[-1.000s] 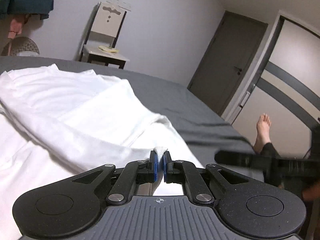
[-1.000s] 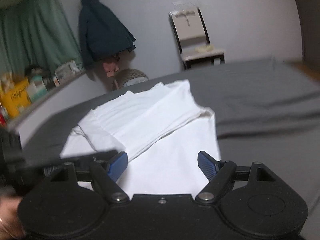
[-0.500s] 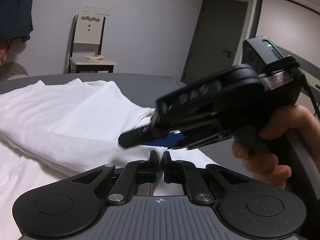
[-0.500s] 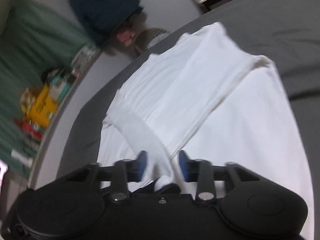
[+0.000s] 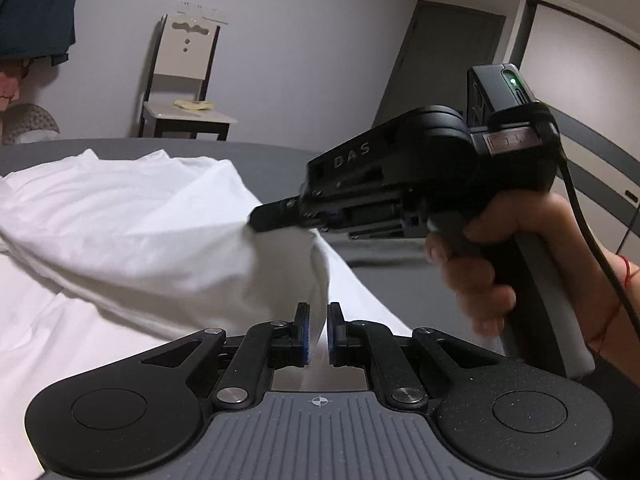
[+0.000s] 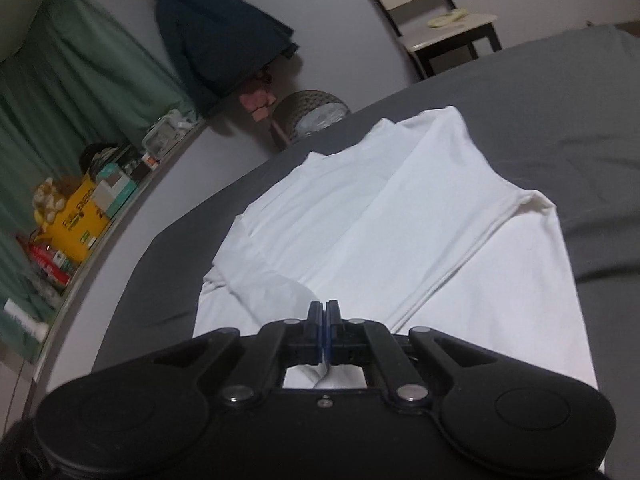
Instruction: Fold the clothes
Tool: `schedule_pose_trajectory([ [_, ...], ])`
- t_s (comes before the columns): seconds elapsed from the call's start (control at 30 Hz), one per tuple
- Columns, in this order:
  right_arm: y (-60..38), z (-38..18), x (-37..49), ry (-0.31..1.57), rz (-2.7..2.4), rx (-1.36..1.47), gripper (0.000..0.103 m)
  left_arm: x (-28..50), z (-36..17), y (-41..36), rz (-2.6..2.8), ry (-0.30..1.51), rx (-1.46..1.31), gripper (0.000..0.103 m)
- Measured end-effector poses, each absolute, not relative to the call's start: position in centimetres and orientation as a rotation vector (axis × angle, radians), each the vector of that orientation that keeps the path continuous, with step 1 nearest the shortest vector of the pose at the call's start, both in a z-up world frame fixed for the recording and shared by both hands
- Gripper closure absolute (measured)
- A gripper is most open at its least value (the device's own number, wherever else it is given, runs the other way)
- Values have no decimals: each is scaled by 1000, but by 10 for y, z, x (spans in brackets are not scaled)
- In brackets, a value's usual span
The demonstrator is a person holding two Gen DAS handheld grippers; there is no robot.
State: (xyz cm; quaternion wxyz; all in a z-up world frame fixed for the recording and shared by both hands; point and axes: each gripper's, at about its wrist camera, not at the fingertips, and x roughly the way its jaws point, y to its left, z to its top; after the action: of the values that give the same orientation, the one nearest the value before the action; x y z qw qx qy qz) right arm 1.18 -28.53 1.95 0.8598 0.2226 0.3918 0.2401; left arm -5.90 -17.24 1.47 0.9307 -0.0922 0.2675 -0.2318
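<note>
A white shirt (image 5: 140,220) lies partly folded on the grey bed (image 5: 272,160). In the left wrist view my left gripper (image 5: 318,332) is shut on a raised edge of its cloth, which runs between the blue pads. A person's hand (image 5: 480,272) holds my right gripper (image 5: 260,222) just beyond, with its tips pinching the same lifted fold. In the right wrist view the right gripper (image 6: 323,314) has its jaws closing tight on a strip of the white shirt (image 6: 400,220). That cloth shows behind the pads.
A chair (image 5: 180,92) stands against the far wall, with a dark door (image 5: 440,64) to its right. A dark jacket (image 6: 216,28) hangs above a round basket (image 6: 312,114). A shelf of boxes (image 6: 80,208) runs along the bed's left side. Bare grey sheet (image 6: 560,100) lies right of the shirt.
My right gripper came across from the right and closed its wide jaws on the lifted fold. The left gripper kept its hold and drifted slightly, and the cloth bunched up between them.
</note>
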Motion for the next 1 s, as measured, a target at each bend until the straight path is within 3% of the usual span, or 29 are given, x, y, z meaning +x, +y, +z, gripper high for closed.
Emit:
schedule_pose_trajectory([
  [0.37, -324, -31, 58, 847, 322, 447, 101, -36, 9, -107, -240, 632, -405, 97],
  [0.43, -324, -32, 58, 850, 355, 429, 96, -32, 15, -85, -182, 628, -423, 97],
  [0.47, -324, -32, 57, 852, 359, 417, 83, -29, 19, -70, -138, 619, -450, 97],
  [0.5, -325, -32, 55, 852, 362, 405, 62, -25, 21, -52, -90, 603, -489, 97],
  [0.57, -328, -31, 48, 834, 358, 384, 50, -17, 23, -16, -8, 579, -605, 97],
  [0.6, -330, -31, 45, 831, 364, 375, 50, -12, 22, -1, 9, 569, -652, 96],
  [0.63, -333, -31, 41, 830, 370, 370, 50, -7, 20, 14, 25, 558, -698, 82],
  [0.67, -335, -32, 38, 830, 374, 365, 50, 0, 17, 28, 33, 552, -723, 48],
  [0.73, -339, -34, 32, 831, 370, 361, 50, 12, 8, 46, 62, 557, -732, 0],
  [0.83, -343, -40, 28, 831, 377, 383, 58, 25, -15, 63, 102, 518, -762, 0],
  [0.9, -344, -44, 29, 831, 376, 408, 71, 27, -35, 73, 125, 502, -873, 0],
  [1.0, -345, -48, 33, 832, 361, 449, 71, 30, -53, 75, 112, 482, -952, 0],
])
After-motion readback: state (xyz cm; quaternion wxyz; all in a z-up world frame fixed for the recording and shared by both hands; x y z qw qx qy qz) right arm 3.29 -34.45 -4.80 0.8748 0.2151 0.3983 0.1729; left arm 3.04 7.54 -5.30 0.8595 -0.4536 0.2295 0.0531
